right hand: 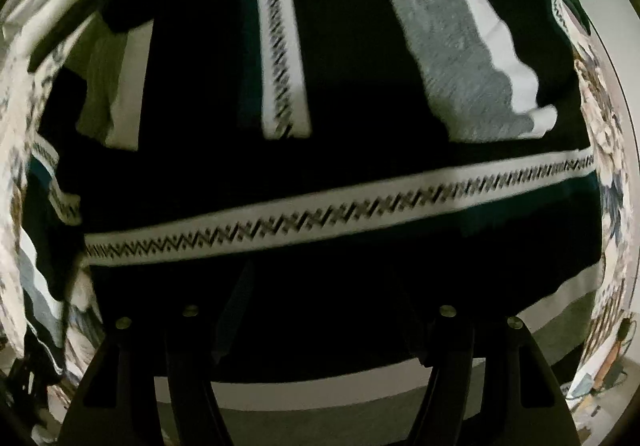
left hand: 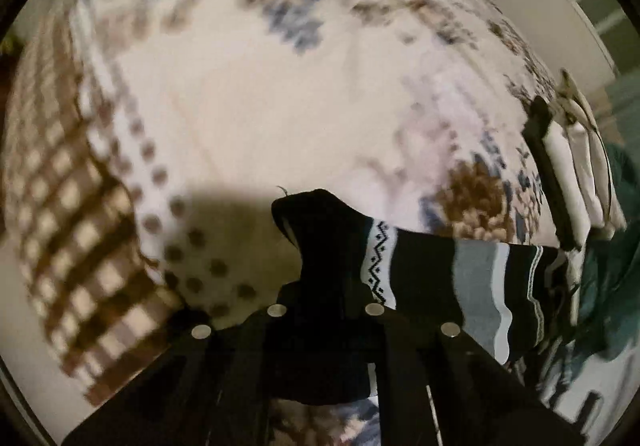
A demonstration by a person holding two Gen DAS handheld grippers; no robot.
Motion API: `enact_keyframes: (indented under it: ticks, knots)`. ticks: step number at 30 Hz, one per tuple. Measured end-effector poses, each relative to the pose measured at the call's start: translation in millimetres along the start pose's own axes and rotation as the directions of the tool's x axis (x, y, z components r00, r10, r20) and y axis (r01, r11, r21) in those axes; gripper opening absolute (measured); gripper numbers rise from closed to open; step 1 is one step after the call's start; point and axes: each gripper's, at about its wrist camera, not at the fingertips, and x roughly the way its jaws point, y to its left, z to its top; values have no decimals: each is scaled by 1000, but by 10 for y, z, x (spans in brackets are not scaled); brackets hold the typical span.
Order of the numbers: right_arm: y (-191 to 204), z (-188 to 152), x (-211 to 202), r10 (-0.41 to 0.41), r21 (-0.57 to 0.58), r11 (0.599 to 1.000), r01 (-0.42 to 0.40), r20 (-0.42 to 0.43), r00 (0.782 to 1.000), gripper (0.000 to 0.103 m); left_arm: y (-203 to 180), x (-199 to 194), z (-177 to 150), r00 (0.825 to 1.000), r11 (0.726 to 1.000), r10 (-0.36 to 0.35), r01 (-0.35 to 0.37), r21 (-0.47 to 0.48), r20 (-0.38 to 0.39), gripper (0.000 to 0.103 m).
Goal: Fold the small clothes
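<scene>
A dark garment (left hand: pixel 424 266) with grey and white bands and a zigzag trim hangs from my left gripper (left hand: pixel 326 306), which is shut on a black corner of it above the bed. The cloth stretches away to the right. In the right wrist view the same garment (right hand: pixel 320 105) lies spread out and fills the frame, with a long white zigzag stripe (right hand: pixel 340 209) across it. My right gripper (right hand: pixel 316 326) hovers just over its near edge with its fingers (right hand: pixel 188 358) wide apart and nothing between them.
A cream bedspread (left hand: pixel 260 105) with brown and blue flowers and a checked border (left hand: pixel 72 246) lies under everything. Folded white and black clothes (left hand: pixel 568 165) are stacked at the right. A teal cloth (left hand: pixel 608 286) lies beside them. Floor clutter (right hand: pixel 600 374) shows at the right.
</scene>
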Motion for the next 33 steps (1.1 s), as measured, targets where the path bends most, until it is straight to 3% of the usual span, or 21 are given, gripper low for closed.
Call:
enact_keyframes:
  ticks: [4,9,12,17,19,20,22,24,25,27,29,31,33]
  knots:
    - [-230,100,-28,20,-11,1000,-20,26,999,69,-554,-478,51,996,996,12,-20,89,87,6]
    - [-617,297,-33,20,-24,1000,-19,43,999,69,-1977,-835,-150,987,958,-136,108,265,90,6]
    - [-1033,434,-67,32,4,999,-32,45,998,69,-3079,-778,-557,967,899,-256,237,368,3,6]
    - [-1848,595,-102,19,88,996,-24,56,998,69,-4870,-386,-1681,896,738,-378,444,507,-235,6]
    - [-2192,654,-128,15,138,990,-22,54,998,69,-5401,-190,-2188,869,674,-369,494,550,-329,6]
    - [-2362,676,-120,13,159,987,-21,47,999,69,-5566,-106,-2397,861,655,-357,507,561,-362,6]
    - [-2698,739,-90,18,196,980,-23,30,999,69,-5860,117,-2813,843,622,-312,529,577,-438,8]
    - [-2941,760,-53,53,220,974,-54,11,999,69,-6026,349,-3127,839,608,-233,520,600,-492,10]
    - [-3023,764,-48,72,224,972,-71,4,997,69,-6117,393,-3241,838,601,-204,515,611,-506,13]
    - [-3154,790,-39,121,227,967,-118,-3,993,69,-6164,480,-3365,843,590,-164,500,634,-512,35]
    - [-3285,820,-92,169,226,960,-164,-1,986,69,-6114,489,-3321,851,585,-141,485,651,-507,94]
    - [-3431,851,-206,213,231,950,-211,16,977,69,-5901,403,-3038,870,604,-153,458,652,-470,96]
    - [-3553,930,-319,261,241,933,-266,55,964,69,-5644,310,-2702,918,633,-137,371,679,-373,96]
